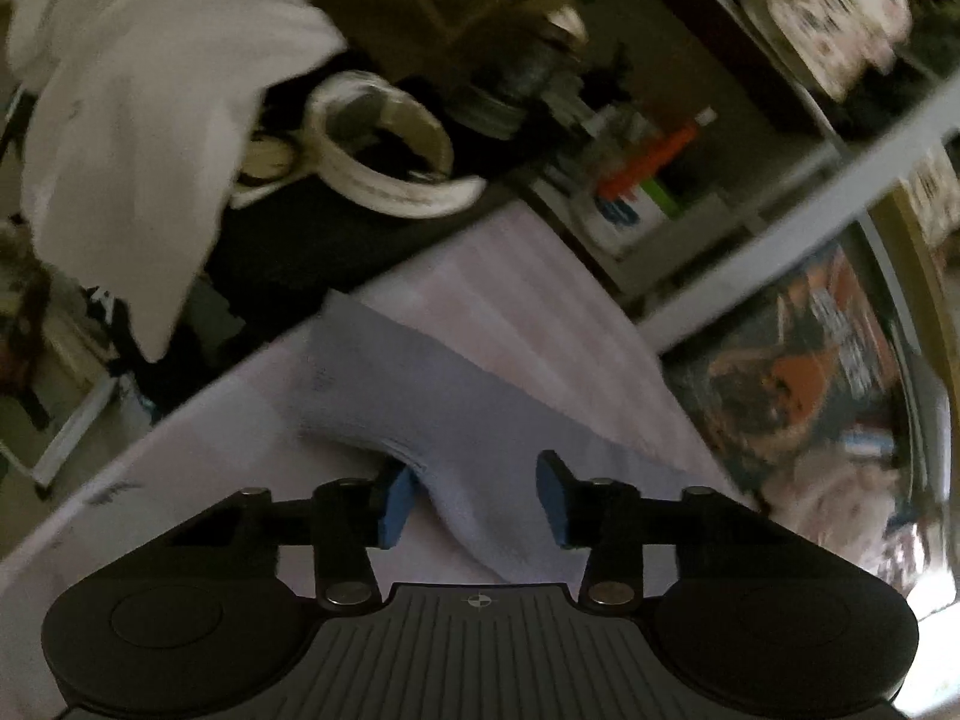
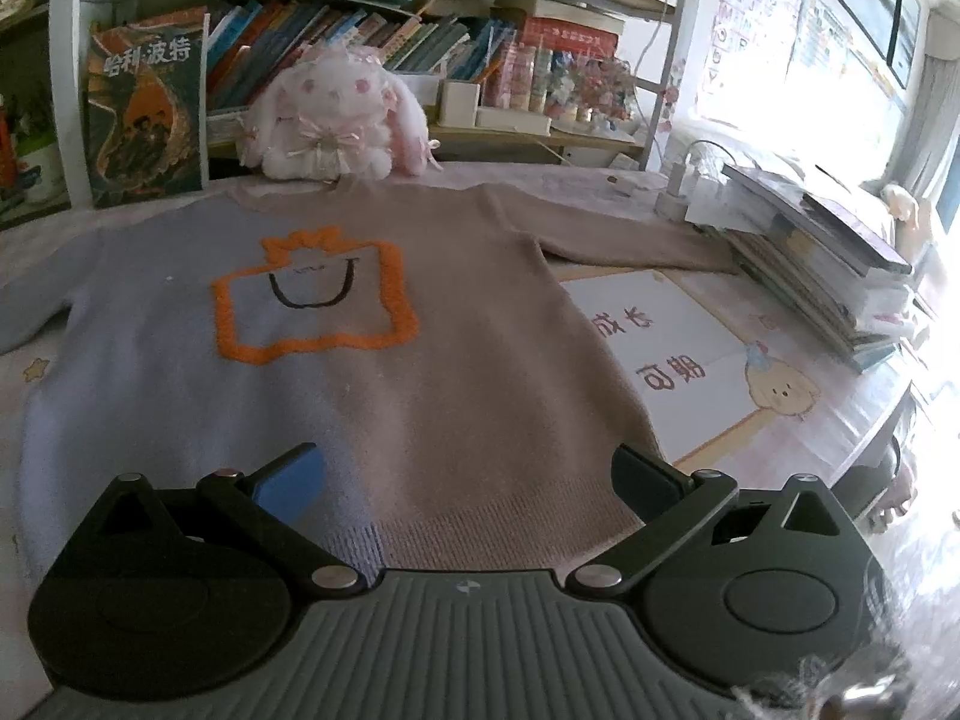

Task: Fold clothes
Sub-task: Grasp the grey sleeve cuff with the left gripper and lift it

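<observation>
A sweater (image 2: 456, 372) lies flat, front up, on the table; its left half is blue-grey, its right half beige. An orange fuzzy frame (image 2: 312, 294) marks its chest. Its beige sleeve (image 2: 630, 240) stretches right toward the books. My right gripper (image 2: 468, 477) hovers open just above the hem, with nothing between its fingers. The left wrist view is blurred and tilted. There the blue-grey sleeve (image 1: 408, 396) lies on the pale pink table cover (image 1: 516, 300). My left gripper (image 1: 474, 501) is open around the sleeve, whose cloth runs between the blue pads (image 1: 396, 504).
A plush rabbit (image 2: 336, 120) sits behind the collar under a bookshelf (image 2: 372, 36). A stack of books (image 2: 822, 264) and a charger (image 2: 672, 192) stand at right, with a printed mat (image 2: 678, 360) beside the sweater. A white garment (image 1: 150, 108) and a round tub (image 1: 384, 144) lie past the table edge.
</observation>
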Tool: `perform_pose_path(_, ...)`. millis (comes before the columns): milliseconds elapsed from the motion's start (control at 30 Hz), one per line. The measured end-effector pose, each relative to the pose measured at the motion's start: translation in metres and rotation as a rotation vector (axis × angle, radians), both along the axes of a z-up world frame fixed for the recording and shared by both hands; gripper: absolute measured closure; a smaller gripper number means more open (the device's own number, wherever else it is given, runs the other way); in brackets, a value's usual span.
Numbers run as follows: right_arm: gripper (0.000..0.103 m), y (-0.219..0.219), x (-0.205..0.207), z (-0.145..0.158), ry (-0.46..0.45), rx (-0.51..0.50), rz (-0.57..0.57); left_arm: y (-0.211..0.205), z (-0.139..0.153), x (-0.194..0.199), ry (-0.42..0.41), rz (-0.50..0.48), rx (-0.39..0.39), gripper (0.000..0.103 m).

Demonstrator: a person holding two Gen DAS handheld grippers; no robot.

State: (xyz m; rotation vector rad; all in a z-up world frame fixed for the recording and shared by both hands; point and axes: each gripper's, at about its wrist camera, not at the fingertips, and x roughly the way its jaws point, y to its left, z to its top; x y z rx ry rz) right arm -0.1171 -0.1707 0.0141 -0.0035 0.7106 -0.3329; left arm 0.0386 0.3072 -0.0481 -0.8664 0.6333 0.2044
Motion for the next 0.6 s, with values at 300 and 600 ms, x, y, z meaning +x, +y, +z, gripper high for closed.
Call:
perform_pose_path(300, 0.000, -0.001, 0.000, -0.004, 0.020, 0.009, -0.004, 0.013, -0.006, -0.001, 0.010, 0.083, -0.105, 0.078)
perform_pose_path(600, 0.000, 0.001, -0.001, -0.004, 0.001, -0.016, 0.062, 0.022, -0.017, 0.001, 0.010, 0.116, -0.130, 0.099)
